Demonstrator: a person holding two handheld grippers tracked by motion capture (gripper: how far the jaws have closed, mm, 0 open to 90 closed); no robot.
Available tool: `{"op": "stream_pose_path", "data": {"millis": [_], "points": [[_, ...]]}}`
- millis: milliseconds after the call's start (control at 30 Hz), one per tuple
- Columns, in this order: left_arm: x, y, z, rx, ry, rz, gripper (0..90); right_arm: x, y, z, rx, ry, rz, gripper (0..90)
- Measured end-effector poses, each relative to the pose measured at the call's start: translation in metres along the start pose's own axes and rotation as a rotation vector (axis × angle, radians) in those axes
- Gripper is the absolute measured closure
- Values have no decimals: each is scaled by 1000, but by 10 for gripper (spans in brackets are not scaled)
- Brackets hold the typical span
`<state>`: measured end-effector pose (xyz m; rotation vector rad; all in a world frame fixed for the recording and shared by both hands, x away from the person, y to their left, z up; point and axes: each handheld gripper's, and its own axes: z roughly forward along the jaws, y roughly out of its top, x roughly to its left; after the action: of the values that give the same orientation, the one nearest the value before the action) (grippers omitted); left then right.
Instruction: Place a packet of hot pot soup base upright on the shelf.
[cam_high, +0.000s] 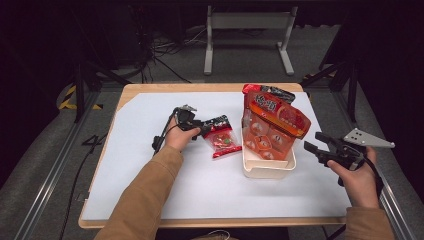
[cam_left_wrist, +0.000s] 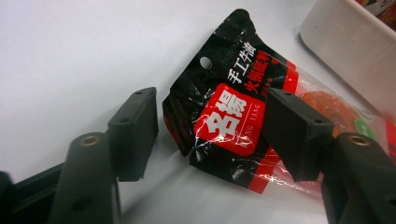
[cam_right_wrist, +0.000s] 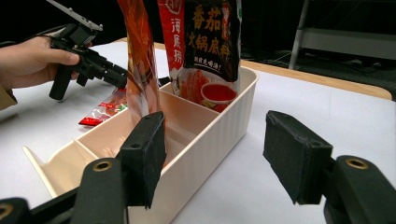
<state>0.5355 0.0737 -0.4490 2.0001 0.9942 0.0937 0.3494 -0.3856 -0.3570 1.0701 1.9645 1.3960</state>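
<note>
A small black-and-red packet (cam_high: 221, 136) lies flat on the white mat, just left of the white bin (cam_high: 267, 172). My left gripper (cam_high: 202, 129) is at the packet's black end. In the left gripper view the packet (cam_left_wrist: 233, 112) lies between the jaws of that gripper (cam_left_wrist: 208, 116), one jaw over it and the other on the mat beside it, with neither pad pressing. A large orange packet (cam_high: 272, 122) and a darker one (cam_high: 270, 93) stand upright in the bin. My right gripper (cam_high: 312, 141) is held open to the right of the bin (cam_right_wrist: 224, 116), with nothing between its jaws.
The near compartments of the bin (cam_right_wrist: 74, 154) are bare. White mat (cam_high: 150, 175) stretches in front of and to the left of the packet, with the wooden table edge (cam_high: 210, 88) behind it. A metal stand (cam_high: 247, 22) and cables are on the floor beyond.
</note>
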Motion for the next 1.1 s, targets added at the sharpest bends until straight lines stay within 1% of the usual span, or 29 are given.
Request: {"op": "stream_pose_path", "data": {"millis": [67,100,133,200,300,367,400,467,533,667,733,767,900,1000,1100], "points": [[-1,0,0,-1,-2,27,429,0,0,-1,-3,-1,7,388],[-2,0,0,-4,5,41,450,-1,0,-2,-7,-3,4,388],[-3,0,0,-6,6,45,474,-1,-1,-3,-6,-4,8,387],[-4,0,0,-9,18,67,528,-1,-1,-4,-6,-6,8,387],[-5,-1,2,-5,21,81,593,-1,-1,-5,-7,-7,9,387],[-5,-1,3,-7,25,83,642,-1,-1,-6,-7,-7,9,387],[-4,-1,4,-7,32,89,642,-1,-2,-6,-9,-5,9,386],[-3,-1,4,-7,39,71,705,-1,-2,-7,-9,-7,10,386],[-1,-1,3,-6,38,65,769,-2,-3,-7,-9,-6,9,386],[-1,-1,3,-3,55,78,862,-2,-3,-8,-7,-7,11,387],[-1,-1,2,-3,54,80,884,-2,-3,-8,-8,-7,11,386],[-1,-1,2,-3,51,75,889,-2,-3,-8,-8,-6,11,386],[-3,0,-4,-11,50,85,896,-2,-3,-8,-7,-7,11,387],[-7,3,-10,-22,49,106,898,-2,-3,-8,-6,-8,11,387],[-14,7,-20,-45,45,135,900,-2,-3,-8,-7,-9,12,387]]}}
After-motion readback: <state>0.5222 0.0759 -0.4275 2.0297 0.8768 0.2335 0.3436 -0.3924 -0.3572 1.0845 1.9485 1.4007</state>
